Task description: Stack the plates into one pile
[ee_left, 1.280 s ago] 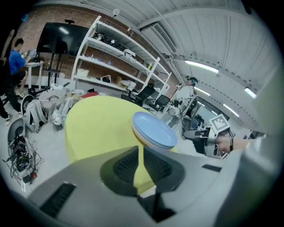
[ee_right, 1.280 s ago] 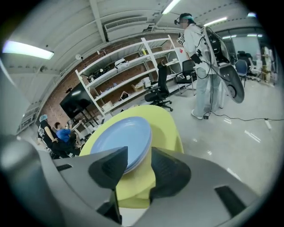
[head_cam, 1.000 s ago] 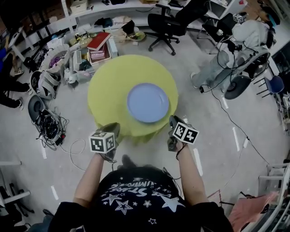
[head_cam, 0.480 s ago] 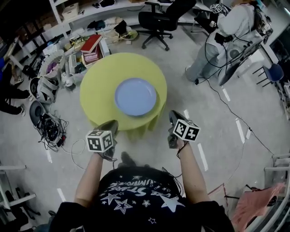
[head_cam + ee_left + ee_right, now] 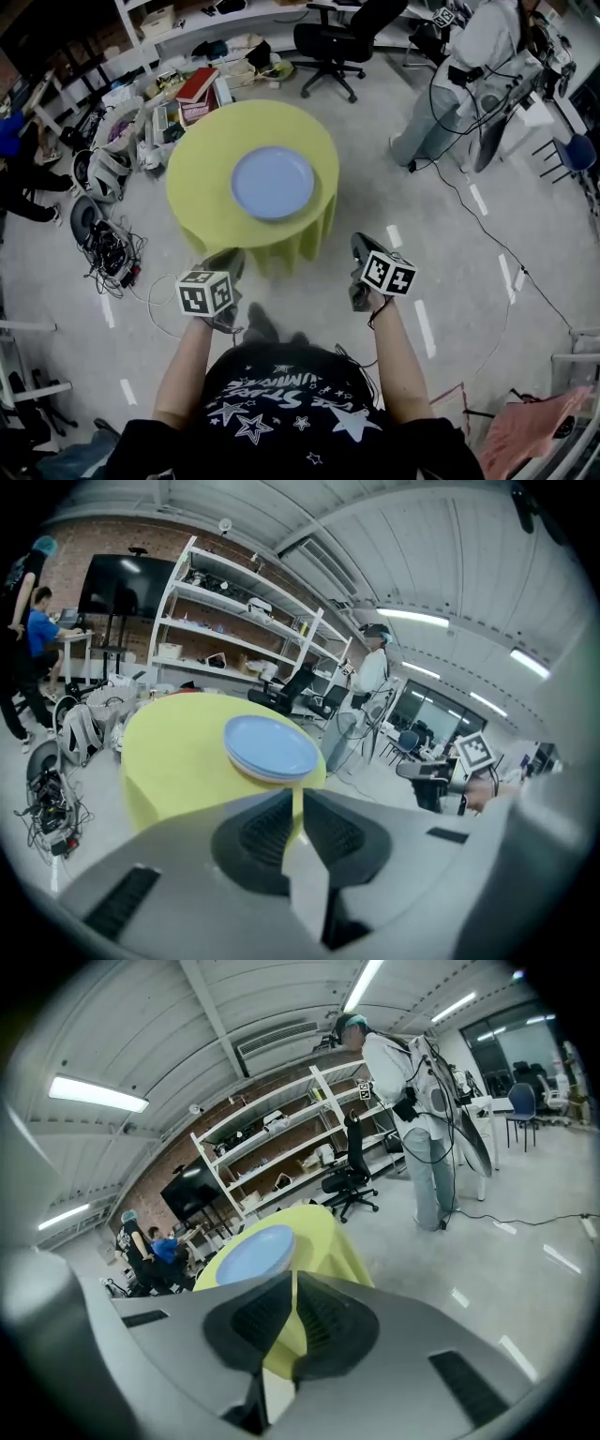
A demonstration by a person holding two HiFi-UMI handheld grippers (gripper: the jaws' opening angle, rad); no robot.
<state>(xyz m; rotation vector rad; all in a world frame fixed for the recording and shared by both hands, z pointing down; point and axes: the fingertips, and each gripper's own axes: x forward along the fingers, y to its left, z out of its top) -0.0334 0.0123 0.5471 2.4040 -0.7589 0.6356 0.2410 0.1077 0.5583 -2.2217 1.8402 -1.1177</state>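
Plates (image 5: 273, 183) stacked on yellow table (image 5: 202, 169); fingers of left gripper (image 5: 230, 262) clenched empty, of right gripper (image 5: 361, 246) just clenched, empty too

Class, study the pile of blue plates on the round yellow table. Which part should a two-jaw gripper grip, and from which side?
Probably the rim of the top blue plate, on the side facing the person, approached from there. It lies flat and wide on the yellow table, so only its thin upturned lip fits between the jaws.
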